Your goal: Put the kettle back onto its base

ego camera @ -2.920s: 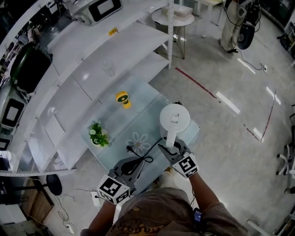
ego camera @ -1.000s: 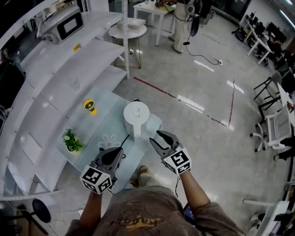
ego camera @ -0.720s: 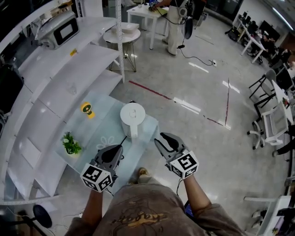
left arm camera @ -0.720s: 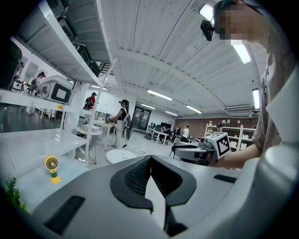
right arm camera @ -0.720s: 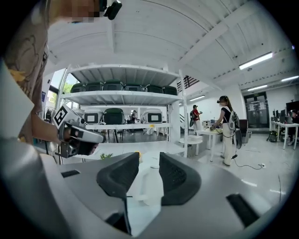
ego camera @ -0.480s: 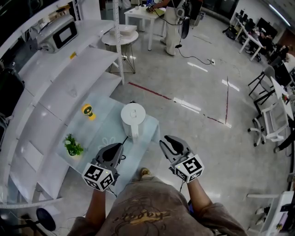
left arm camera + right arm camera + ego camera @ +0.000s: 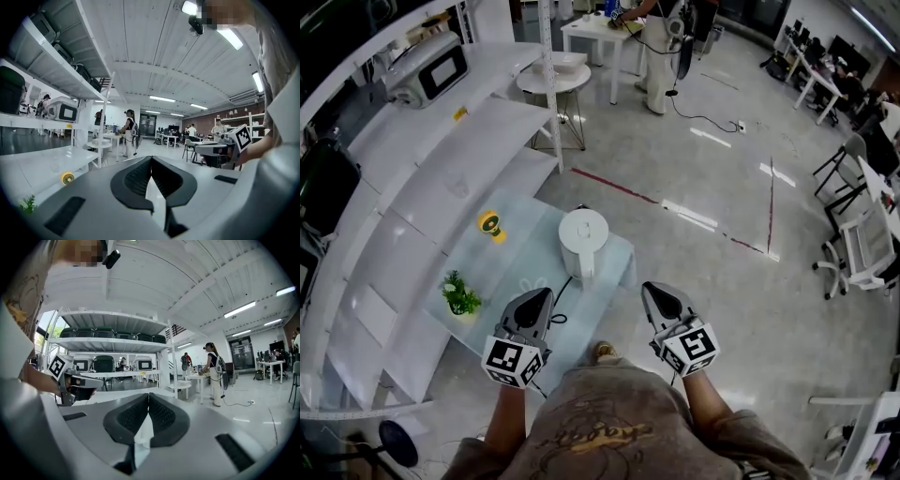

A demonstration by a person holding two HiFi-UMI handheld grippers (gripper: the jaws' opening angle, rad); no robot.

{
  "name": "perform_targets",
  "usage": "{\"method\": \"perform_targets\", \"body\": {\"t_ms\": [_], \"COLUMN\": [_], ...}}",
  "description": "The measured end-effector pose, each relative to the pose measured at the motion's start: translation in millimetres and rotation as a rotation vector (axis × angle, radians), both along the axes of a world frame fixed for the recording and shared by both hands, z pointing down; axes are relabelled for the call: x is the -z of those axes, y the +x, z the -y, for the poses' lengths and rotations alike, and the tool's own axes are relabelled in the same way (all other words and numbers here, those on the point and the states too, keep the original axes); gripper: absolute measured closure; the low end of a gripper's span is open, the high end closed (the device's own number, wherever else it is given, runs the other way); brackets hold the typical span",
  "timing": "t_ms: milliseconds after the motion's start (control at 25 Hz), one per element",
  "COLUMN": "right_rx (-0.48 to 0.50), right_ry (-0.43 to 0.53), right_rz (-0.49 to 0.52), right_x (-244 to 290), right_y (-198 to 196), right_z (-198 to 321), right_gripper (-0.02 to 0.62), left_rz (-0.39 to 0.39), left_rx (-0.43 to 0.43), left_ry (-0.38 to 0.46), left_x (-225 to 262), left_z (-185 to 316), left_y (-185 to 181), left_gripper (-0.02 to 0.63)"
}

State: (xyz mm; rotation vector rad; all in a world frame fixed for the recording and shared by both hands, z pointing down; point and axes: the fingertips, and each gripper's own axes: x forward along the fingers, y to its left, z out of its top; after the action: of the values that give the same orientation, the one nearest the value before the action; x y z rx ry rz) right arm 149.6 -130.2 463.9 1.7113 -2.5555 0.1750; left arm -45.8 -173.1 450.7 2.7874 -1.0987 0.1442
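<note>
Now, fingers: being held together, empty, on left gripper (image 7: 541, 297) and right gripper (image 7: 657, 292).
cord (image 7: 563, 287): being left beside left gripper; a snag could tug kettle (image 7: 582, 239).

Smooth white plastic kettle (image 7: 582, 234) on glossy glass table (image 7: 511, 261), glossy white shelf (image 7: 422, 178) left of kettle, polished grey floor (image 7: 722, 281) right, matt grey plastic left gripper (image 7: 547, 292) and right gripper (image 7: 650, 287).

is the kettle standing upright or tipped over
Upright. The head view looks down on the kettle and shows its round top facing up, as it stands on the glass table.
</note>
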Motion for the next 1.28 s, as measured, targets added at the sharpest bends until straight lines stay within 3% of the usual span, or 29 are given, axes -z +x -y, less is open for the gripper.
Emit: {"method": "perform_targets", "body": {"t_ms": [600,1280], "right_rx": [0.001,-0.028], "right_ry": [-0.060,-0.072], "right_rz": [0.040,0.037], "right_x": [-32.6,-31.6], "right_y": [-12.3,-22.9], "right_z": [8.8,11.4], "right_gripper": [0.595,0.600], "left_rz": [-0.045,-0.074], "left_rx": [0.077,0.050], "left_ry": [-0.054,-0.091], "left_x": [-22.5,-24.2], "left_z": [9.2,16.0], "left_y": [-28.9,-31.9], "left_gripper": [0.584,0.584]}}
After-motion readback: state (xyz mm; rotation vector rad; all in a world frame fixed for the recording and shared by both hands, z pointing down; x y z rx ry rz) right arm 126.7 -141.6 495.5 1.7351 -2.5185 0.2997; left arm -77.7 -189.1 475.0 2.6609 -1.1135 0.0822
